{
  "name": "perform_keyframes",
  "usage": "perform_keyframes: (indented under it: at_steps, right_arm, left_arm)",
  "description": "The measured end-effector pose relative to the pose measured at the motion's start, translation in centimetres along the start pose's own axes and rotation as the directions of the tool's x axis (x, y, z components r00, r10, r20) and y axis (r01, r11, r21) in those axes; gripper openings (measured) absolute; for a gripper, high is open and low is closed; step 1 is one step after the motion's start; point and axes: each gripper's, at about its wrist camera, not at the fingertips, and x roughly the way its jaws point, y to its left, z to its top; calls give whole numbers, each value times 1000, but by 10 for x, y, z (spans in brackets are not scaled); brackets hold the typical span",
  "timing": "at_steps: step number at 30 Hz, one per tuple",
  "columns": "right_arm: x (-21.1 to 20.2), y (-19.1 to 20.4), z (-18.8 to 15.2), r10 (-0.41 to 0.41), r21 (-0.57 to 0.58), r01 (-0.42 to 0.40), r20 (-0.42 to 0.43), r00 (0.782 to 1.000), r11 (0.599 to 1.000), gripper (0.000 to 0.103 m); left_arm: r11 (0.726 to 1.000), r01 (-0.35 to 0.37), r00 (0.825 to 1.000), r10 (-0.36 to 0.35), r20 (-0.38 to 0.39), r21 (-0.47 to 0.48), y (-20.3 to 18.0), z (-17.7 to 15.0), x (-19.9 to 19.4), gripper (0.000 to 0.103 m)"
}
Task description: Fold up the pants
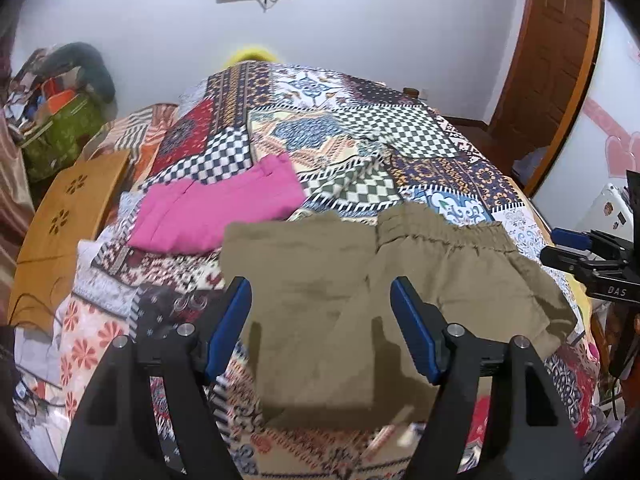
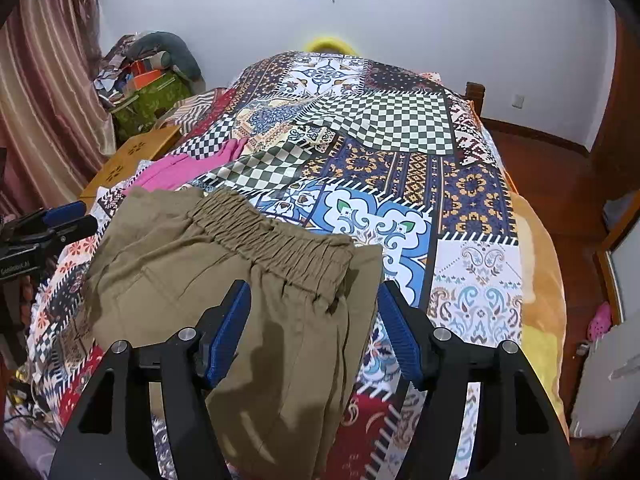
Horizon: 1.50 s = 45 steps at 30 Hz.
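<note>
Mid-fold, by the look of it: khaki pants (image 1: pixel 360 292) lying on the patchwork bedspread (image 2: pixel 400 184), already doubled over, gathered waistband (image 2: pixel 272 240) toward twelve o'clock and the leg ends hanging toward six, off the near edge of the bed.

Left gripper (image 1: pixel 320 320) hovering over the left half of the pants, spread wide, nothing between its blue pads (image 1: pixel 230 320). Right gripper (image 2: pixel 312 324) likewise spread, empty, poised over the side of the pants at about three o'clock of the garment, just below the waistband.

Probably between folds — nothing pinched yet. Next move, as a guess: lower both, pinch the hanging leg ends at six o'clock, carry them up toward the waistband at twelve and lay them flat. Calls for catching every layer together (otherwise the under layer could slide and bunch), and for keeping the two sides level.

Around: folded pink garment (image 1: pixel 216 212) at ten o'clock of the pants, close by but apart — enough room, though a wide swing could brush it. Wooden stool (image 1: pixel 68 216) beyond the bed's edge at nine, green box (image 2: pixel 152 104) of clutter farther back at eleven, curtain (image 2: pixel 44 80) on that side too. Wrinkled bedspread under the pants, likely to drag a little.
</note>
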Motion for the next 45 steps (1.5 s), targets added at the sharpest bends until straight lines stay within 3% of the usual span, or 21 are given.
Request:
perform_keyframes:
  at_steps: [3,8,12,20,33,39,45]
  right_arm:
    - [-2,1,-7,23,18,-24,12,1000,1000,78]
    - [0,-1,-17,5,48,-5,1,1000,999,78]
    - [6,-6,-23,22,84,-18,-47,999,996,78]
    - [31,-11,-32,-20,109,38,-159,987,993,78]
    - [60,-41,-29,190,290,-128,-199,961,948,78]
    - [66,-41,-22,224,285,-164,-192,955,944,80]
    - [61,-41,-23,249,280,-190,-193,949,941,70]
  left_arm:
    - [1000,-20,1000,19,-23,-9,8,-10,0,72]
    - [999,-44,995,41,-89,-25,19,-26,10,75]
    - [998,-20,991,10,-133,-68,27,-37,22,75]
    - [992,25,980,-49,-193,-124,35,-39,50,77]
    - [976,150,961,-181,-210,-159,28,-19,82,77]
    - [971,167,956,-202,-213,-170,24,-9,90,77]
    - [970,197,952,-224,-210,-143,18,-10,78,71]
